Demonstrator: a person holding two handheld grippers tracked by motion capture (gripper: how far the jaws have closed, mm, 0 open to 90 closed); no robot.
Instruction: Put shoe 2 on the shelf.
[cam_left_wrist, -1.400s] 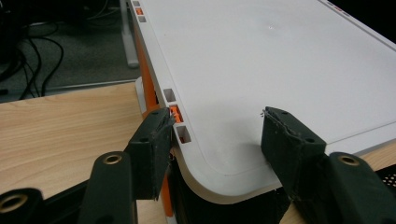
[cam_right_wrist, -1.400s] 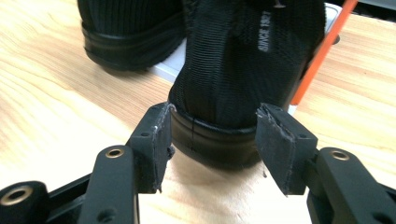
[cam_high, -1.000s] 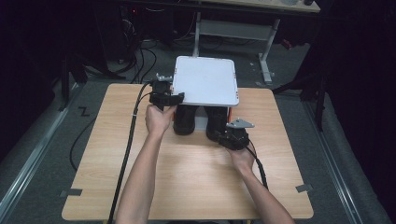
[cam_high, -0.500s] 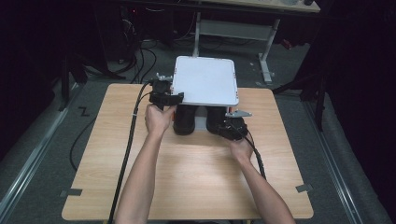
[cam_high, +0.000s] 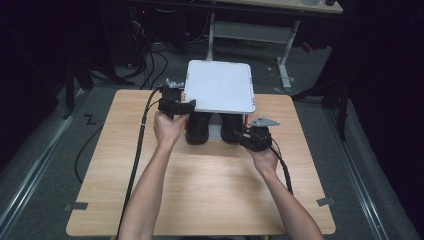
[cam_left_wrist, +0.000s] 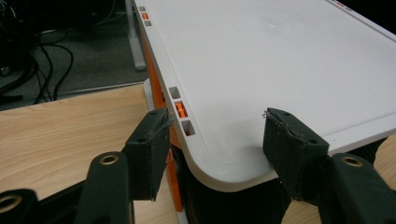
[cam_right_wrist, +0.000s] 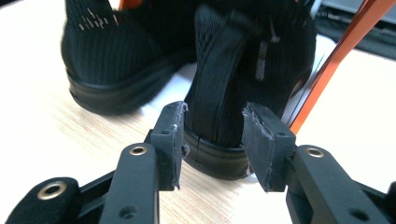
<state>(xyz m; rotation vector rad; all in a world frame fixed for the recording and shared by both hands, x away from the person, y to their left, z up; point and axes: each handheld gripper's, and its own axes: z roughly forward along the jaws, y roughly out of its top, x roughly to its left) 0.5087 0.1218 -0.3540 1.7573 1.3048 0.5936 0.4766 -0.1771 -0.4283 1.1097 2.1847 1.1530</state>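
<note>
A white flat-topped rack with an orange frame stands at the table's far edge. Two black knit shoes sit under it, heels toward me: the left shoe and the right shoe. My left gripper is at the rack's front-left corner. Its jaws straddle that corner, one pad beside the side edge and one over the top. My right gripper has been closing with the right shoe's heel between its pads, close on both sides, without a clear squeeze.
The wooden table is bare in front of the shoes. An orange strut slants up just right of the right shoe. Cables trail from both grippers across the table. A desk frame and floor cables lie beyond.
My right gripper has moved a little up and in toward the right shoe's heel, and its jaws have narrowed around it. The left gripper has stayed at the rack's corner.
</note>
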